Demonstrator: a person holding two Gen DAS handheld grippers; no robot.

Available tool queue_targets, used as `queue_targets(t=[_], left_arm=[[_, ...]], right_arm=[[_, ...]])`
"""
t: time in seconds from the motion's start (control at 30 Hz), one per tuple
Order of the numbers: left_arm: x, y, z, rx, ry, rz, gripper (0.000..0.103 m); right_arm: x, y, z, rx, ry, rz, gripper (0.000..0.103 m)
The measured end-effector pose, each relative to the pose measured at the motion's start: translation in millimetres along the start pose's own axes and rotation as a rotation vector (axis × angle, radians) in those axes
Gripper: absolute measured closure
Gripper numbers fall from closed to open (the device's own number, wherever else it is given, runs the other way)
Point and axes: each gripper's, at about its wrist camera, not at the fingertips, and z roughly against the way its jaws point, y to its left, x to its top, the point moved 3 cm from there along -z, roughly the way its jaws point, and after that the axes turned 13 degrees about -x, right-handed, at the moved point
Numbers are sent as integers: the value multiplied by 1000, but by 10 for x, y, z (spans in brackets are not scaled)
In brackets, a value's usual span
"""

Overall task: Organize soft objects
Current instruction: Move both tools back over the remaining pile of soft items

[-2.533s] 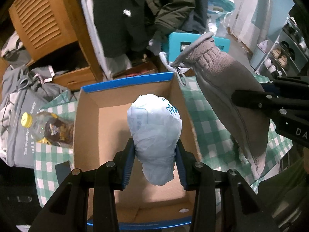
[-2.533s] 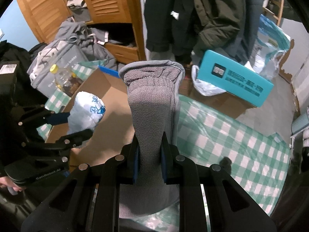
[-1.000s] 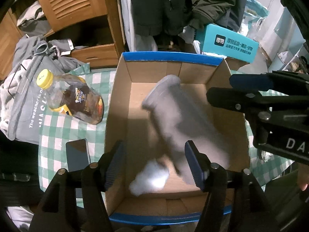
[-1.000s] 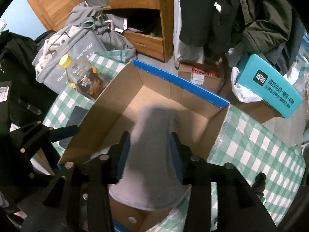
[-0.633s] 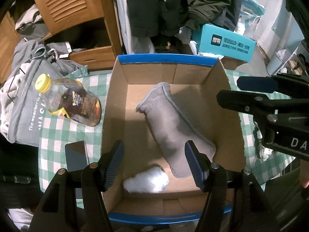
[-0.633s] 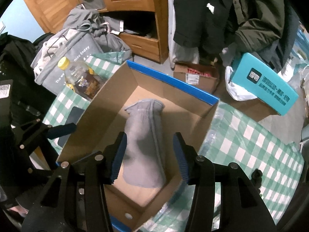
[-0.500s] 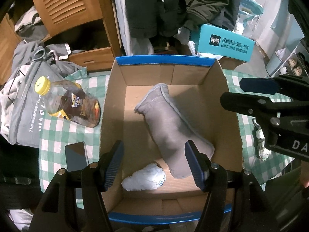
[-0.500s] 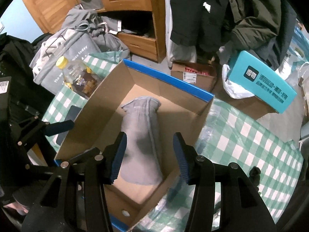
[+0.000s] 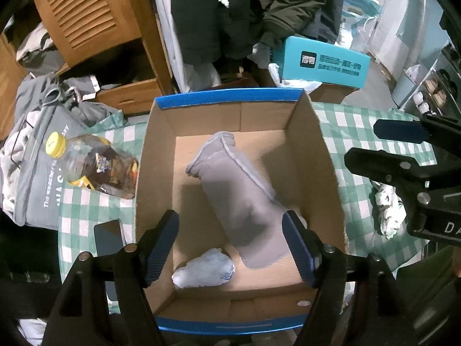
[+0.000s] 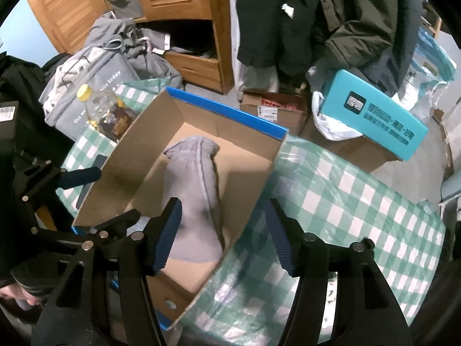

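Left gripper [image 9: 230, 243]: black frame with ribbed blue pads; jaws spread and opening, nothing pinched, hanging above the box.
Right gripper [image 10: 223, 233]: same build; jaws spread and opening, empty, straddling the box's right wall.
Grey mitten [image 9: 240, 193]: soft fleecy fabric, long tube shape with a stitched cuff; lies slanted on the box floor, its toe end below and between the left jaws, cuff beyond them.
Plastic bag [image 9: 204, 268]: crumpled thin pale-blue film, a small lump; on the box floor below the left jaws, just beside the mitten's toe end.
Cardboard box [image 9: 311, 150]: brown corrugated, open top, blue-edged rims.
Worktop [image 10: 360, 201]: green-and-white checked cloth under a glossy clear cover.
Bottle [image 9: 95, 164]: clear plastic, yellow cap, lying on its side left of the box.
Phone [image 9: 108, 236]: dark flat slab beside the left jaw.
Room: louvred wooden cabinet [image 9: 86, 14], dark coats [image 10: 288, 14] hanging, teal carton [image 10: 374, 115], heaped grey clothes [image 10: 115, 49].
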Motion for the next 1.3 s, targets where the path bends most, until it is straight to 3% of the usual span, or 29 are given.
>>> queue_targets(t=[0.6, 1.3], left_arm=[[84, -539, -122, -23, 25, -87, 23], [144, -1340, -438, -93, 93, -186, 23]], right_arm=[[-398, -557, 143, -52, 2, -53, 37], [-953, -1481, 161, -124, 33, -196, 37]])
